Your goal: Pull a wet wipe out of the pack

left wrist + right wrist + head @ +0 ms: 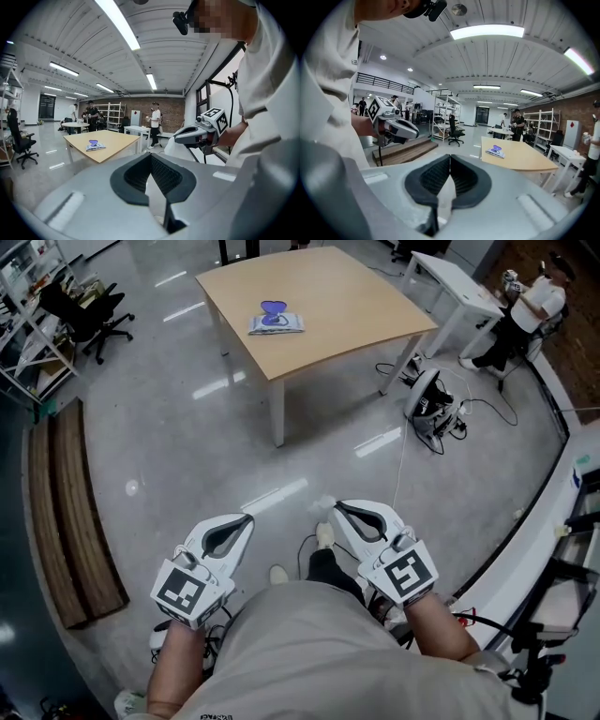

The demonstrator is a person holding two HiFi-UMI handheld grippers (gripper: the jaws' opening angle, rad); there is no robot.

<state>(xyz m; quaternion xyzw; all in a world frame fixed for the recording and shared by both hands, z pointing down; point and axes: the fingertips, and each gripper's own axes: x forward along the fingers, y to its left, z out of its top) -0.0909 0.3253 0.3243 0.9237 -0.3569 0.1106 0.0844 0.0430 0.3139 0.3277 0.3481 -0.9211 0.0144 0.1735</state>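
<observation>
Left hand-held gripper [247, 518]: held low in front of the person's waist, well short of the table; jaws closed tip to tip, with only an empty loop between the black pads behind the tips; nothing gripped. Confirmed in the left gripper view [151, 155].

Right hand-held gripper [338, 506]: level with the left one and a little apart from it, also pointing towards the table; jaws pressed together at the tips, nothing held. Same in the right gripper view [450, 157].

Wet wipe pack [276, 321]: flat on the table, nearer the left edge than the right, clear of every edge; white wrapper with a purple patch on top. Untouched, far from both grippers. Seen small in the left gripper view [95, 146] and in the right gripper view [495, 151].

Table [347, 306]: light wooden top on white legs, standing on the floor with one corner turned towards the person; bare apart from the pack.

Floor [187, 437]: glossy grey, with light reflections, open between the person and the table.

Left of the scene: black office chair [89, 315] and a low wooden platform [70, 512].

Right of the scene: white table [455, 282] with a seated person [530, 306] beside it; cables [441, 413] on the floor near the table's right corner.
</observation>
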